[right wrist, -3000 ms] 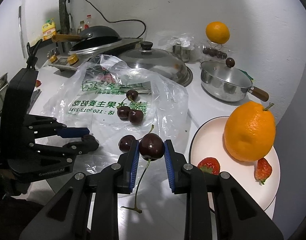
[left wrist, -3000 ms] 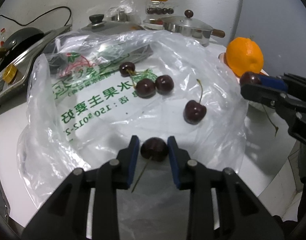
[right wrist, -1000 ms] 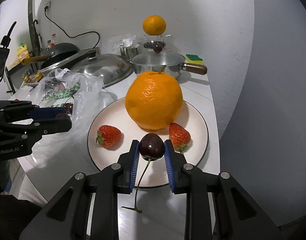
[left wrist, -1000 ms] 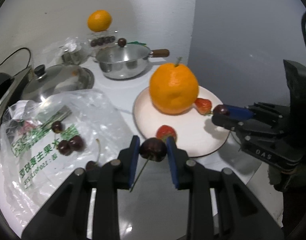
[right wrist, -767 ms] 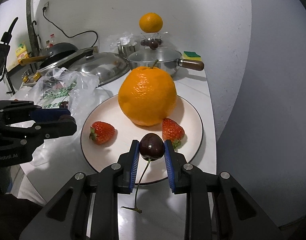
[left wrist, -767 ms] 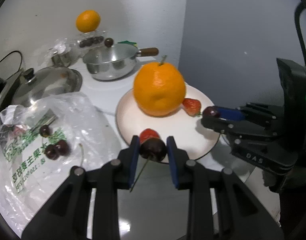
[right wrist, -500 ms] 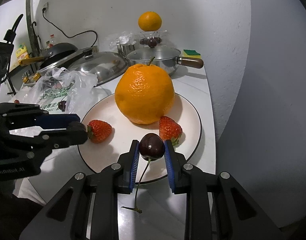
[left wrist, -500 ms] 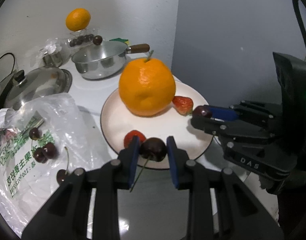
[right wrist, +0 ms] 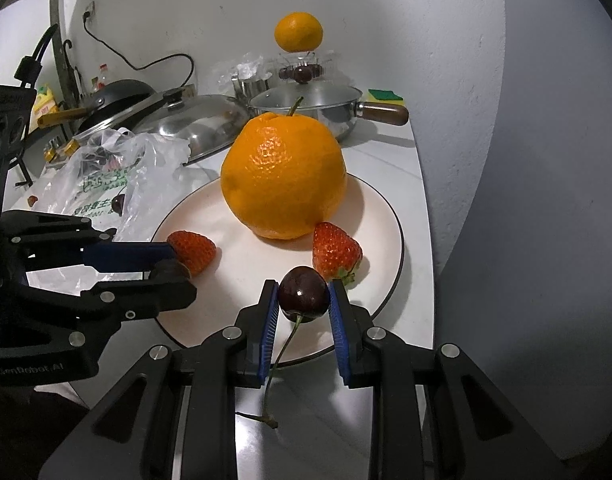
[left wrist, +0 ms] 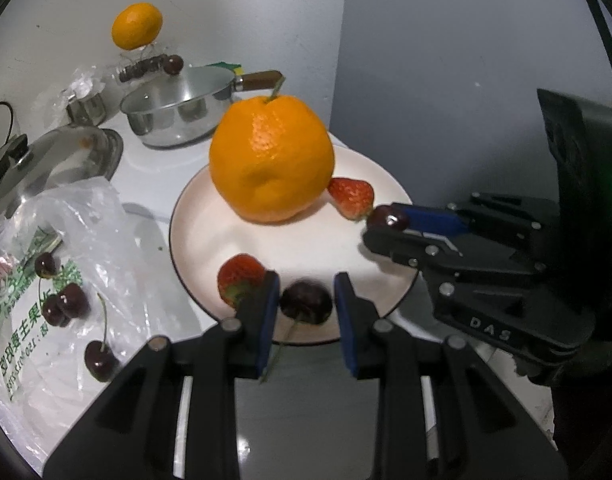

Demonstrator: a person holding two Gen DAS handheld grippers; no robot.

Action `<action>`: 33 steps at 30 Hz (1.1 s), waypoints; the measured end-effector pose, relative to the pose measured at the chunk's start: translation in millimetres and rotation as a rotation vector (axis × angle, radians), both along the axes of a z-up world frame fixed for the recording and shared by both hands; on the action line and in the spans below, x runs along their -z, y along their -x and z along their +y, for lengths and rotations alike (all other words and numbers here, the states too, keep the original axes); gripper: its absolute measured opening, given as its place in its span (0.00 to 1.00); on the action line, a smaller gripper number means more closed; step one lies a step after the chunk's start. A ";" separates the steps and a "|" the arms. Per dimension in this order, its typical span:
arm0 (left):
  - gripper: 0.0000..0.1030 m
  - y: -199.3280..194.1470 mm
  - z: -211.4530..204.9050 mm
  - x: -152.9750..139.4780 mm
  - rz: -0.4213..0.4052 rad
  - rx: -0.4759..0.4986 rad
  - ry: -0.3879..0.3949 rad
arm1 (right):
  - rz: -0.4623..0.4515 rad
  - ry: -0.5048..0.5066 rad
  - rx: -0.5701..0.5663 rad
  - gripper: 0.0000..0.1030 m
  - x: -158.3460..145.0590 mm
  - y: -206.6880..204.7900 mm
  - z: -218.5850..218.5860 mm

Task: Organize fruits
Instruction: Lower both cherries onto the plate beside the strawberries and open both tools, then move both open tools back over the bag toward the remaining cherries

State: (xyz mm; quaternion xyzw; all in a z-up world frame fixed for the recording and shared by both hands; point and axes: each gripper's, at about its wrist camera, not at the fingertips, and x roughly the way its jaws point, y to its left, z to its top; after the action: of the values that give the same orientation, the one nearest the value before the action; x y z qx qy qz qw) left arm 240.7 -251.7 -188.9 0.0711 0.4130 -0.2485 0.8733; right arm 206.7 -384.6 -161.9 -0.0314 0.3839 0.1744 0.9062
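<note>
surface: white countertop (right wrist: pixel 390 160) | on it: round cream plate w/ dark rim (right wrist: pixel 390 224), crumpled clear plastic bag w/ green print (left wrist: pixel 78 248), lidded steel saucepan w/ wooden handle (right wrist: pixel 318 108), domed steel lid (right wrist: pixel 202 124) | bag just left of plate

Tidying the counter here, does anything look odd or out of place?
One small orange sits perched on a clear container at the back wall, above a pot. Several loose cherries lie on a crumpled plastic bag instead of the plate.

Glossy cherry (right wrist: pixel 304 294), dimpled orange (right wrist: pixel 283 176), shiny metal pot (right wrist: pixel 314 110), crinkled plastic bag (left wrist: pixel 46 264).
</note>
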 end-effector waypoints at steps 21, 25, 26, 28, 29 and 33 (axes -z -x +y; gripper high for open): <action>0.31 10.6 13.9 -10.9 -0.022 -0.020 0.018 | -0.007 0.022 0.032 0.36 -4.8 2.9 2.2; 0.32 14.9 20.8 -14.3 -0.033 -0.030 0.020 | -0.014 0.029 0.031 0.36 -10.0 6.7 6.0; 0.32 15.9 22.6 -15.0 -0.035 -0.032 0.021 | -0.016 0.030 0.031 0.36 -10.9 7.4 7.2; 0.32 17.9 27.4 -16.7 -0.042 -0.041 0.025 | -0.019 0.033 0.029 0.36 -13.1 8.8 9.9; 0.32 18.9 29.9 -17.5 -0.045 -0.046 0.026 | -0.022 0.034 0.027 0.36 -14.5 9.7 11.7; 0.53 22.5 40.4 -21.3 -0.059 -0.063 0.033 | -0.030 0.038 0.020 0.36 -19.0 12.3 19.5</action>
State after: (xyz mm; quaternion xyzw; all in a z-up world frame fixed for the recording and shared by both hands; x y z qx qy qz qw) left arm 218.1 -211.3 -167.6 0.0510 0.3852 -0.2253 0.8934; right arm 194.4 -365.0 -142.9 -0.0475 0.3741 0.1572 0.9127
